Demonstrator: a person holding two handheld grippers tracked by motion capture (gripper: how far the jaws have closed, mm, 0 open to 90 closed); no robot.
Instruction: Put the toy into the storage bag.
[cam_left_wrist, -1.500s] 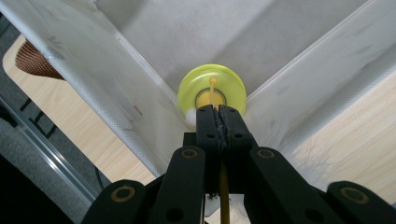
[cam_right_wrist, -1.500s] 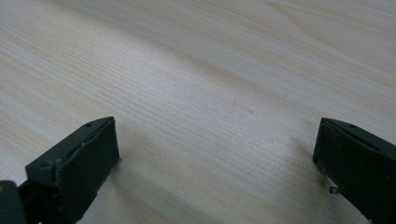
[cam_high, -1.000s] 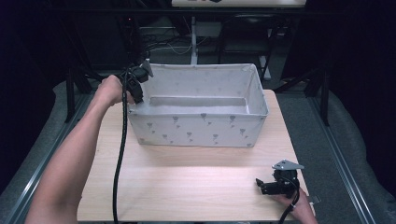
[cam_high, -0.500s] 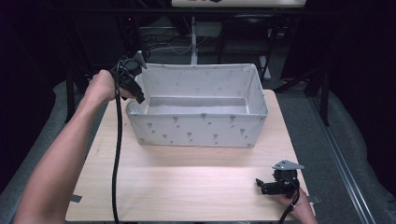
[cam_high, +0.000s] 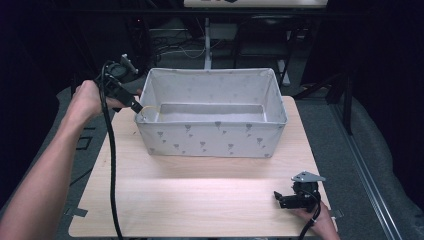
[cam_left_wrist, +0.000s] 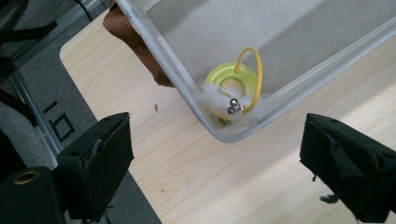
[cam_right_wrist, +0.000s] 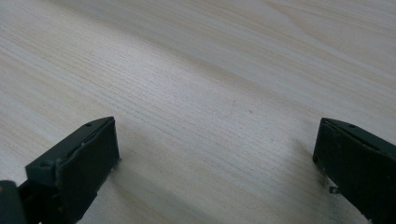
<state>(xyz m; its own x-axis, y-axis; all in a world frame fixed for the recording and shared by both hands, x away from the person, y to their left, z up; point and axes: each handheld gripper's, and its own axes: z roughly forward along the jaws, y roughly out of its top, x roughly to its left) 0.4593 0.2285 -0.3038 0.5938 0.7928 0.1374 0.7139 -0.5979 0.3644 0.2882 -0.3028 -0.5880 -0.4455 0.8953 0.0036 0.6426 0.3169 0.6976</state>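
A fabric bin (cam_high: 212, 135) sits on the far half of the table (cam_high: 190, 200). A small ring with a wire loop (cam_left_wrist: 232, 84) lies inside the bin's near-left corner. The left gripper (cam_high: 136, 106) hangs just left of that corner; the right gripper (cam_high: 278, 198) rests at the table's near-right.

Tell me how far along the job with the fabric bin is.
Looks nearly done: a yellow ring with a loop lies inside the fabric bin, in its corner. The left hand-held gripper has just been opening, with nothing between its jaws. The right hand-held gripper rests open on the table. No other loose items are visible.
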